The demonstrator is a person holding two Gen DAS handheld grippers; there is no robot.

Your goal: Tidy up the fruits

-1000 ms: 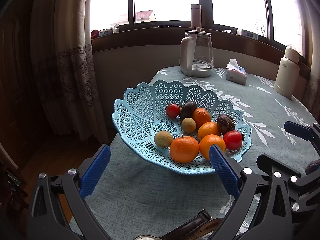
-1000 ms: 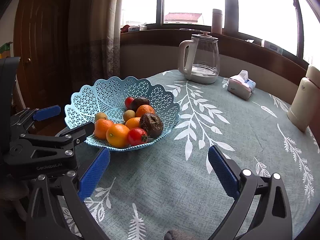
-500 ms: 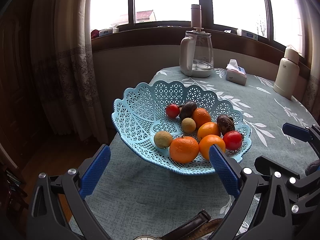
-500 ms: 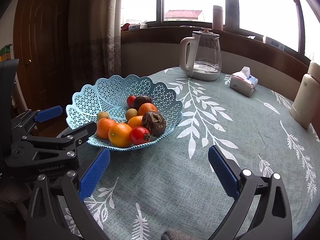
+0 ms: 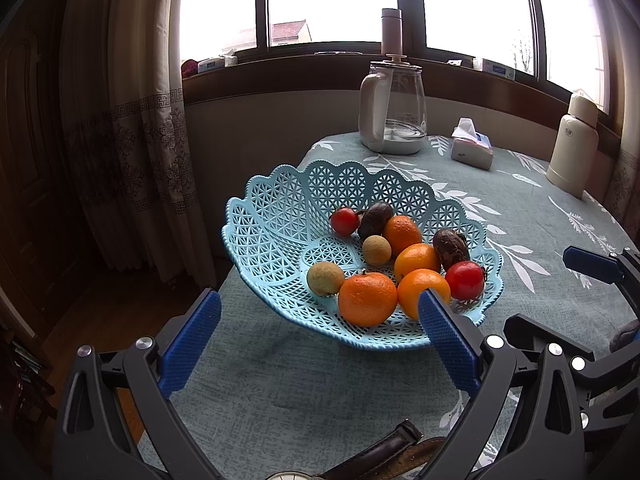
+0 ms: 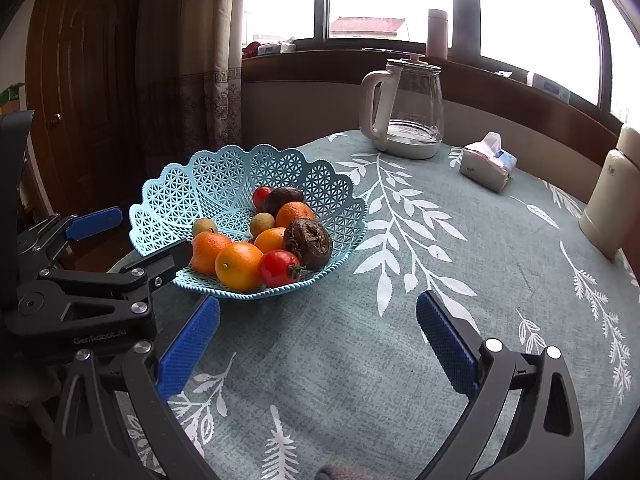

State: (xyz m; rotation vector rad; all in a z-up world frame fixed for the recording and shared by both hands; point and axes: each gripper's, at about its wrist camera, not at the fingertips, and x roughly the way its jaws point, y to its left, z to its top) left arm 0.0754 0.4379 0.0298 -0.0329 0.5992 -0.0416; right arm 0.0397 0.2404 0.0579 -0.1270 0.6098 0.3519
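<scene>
A watch strap (image 5: 384,456) lies at the bottom edge of the left wrist view, cut off by the frame, with only a sliver of the dial showing. The basket's near rim is partly hidden behind the blue pads of the left gripper (image 5: 320,344) in that view, and in the right wrist view the left gripper's black body covers its near left edge. A grey lump at the bottom edge of the right wrist view is too cropped to identify.

The basket (image 6: 224,184), pale blue openwork plastic with a scalloped rim, sits near the table's (image 6: 400,340) left edge on a teal cloth with white leaves. All the fruit is in it, bunched on the side toward the table's middle: four oranges (image 5: 367,299), two red tomatoes (image 5: 464,280), two small tan-green round fruits (image 5: 325,278), and two dark wrinkled fruits (image 5: 451,243). The other half of the basket is bare mesh.

A glass kettle (image 6: 408,120), tissue pack (image 6: 486,166) and cream flask (image 5: 572,148) stand toward the far side of the table.

The left gripper's fingers are spread wide, holding nothing, just short of the basket. The right gripper (image 6: 318,344) is likewise wide apart over bare cloth, to the right of the basket
</scene>
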